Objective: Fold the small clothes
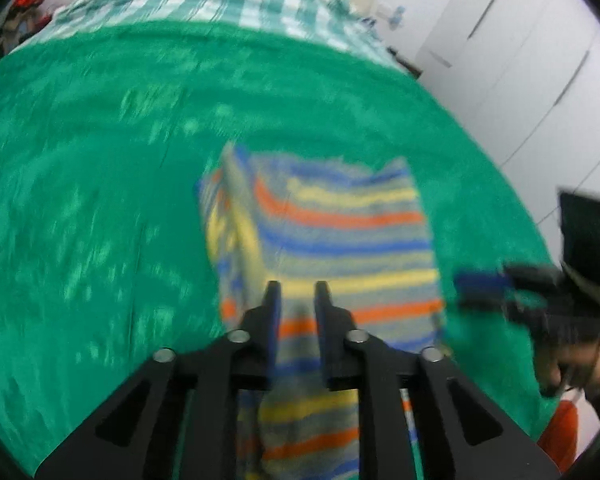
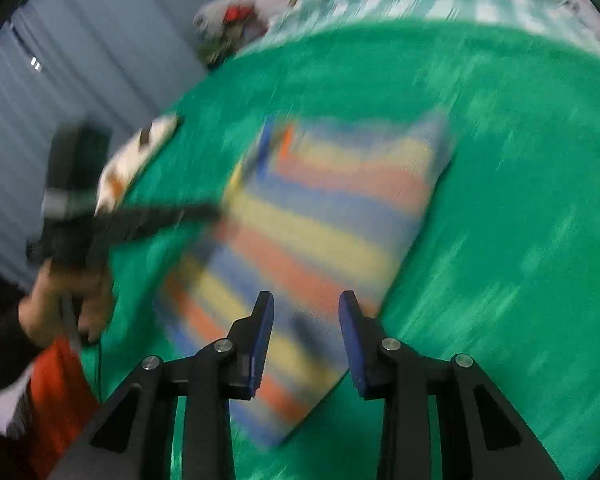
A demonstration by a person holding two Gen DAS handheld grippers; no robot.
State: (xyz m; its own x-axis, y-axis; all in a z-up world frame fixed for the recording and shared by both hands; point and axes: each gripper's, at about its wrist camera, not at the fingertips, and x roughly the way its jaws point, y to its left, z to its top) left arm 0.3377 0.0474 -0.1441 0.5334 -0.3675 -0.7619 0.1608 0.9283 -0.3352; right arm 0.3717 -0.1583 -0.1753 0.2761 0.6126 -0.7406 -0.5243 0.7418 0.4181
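A small striped garment [image 1: 332, 240] in blue, yellow, orange and grey lies on a green cover [image 1: 100, 184], with its left side folded over. My left gripper [image 1: 298, 292] is over its near edge, jaws a narrow gap apart with cloth between them; the grip is unclear through blur. In the right wrist view the garment [image 2: 316, 216] lies ahead of my right gripper [image 2: 306, 304], which is open and empty above its near corner. The right gripper also shows in the left wrist view [image 1: 484, 292], beside the garment's right edge. The left gripper shows in the right wrist view [image 2: 204, 212] at the garment's left edge.
A green-and-white checked cloth [image 1: 220, 0] lies at the far end of the cover. White cupboard doors [image 1: 520, 60] stand on the right. A white and orange item [image 2: 140, 152] lies at the cover's left edge, with grey curtains [image 2: 80, 60] behind it.
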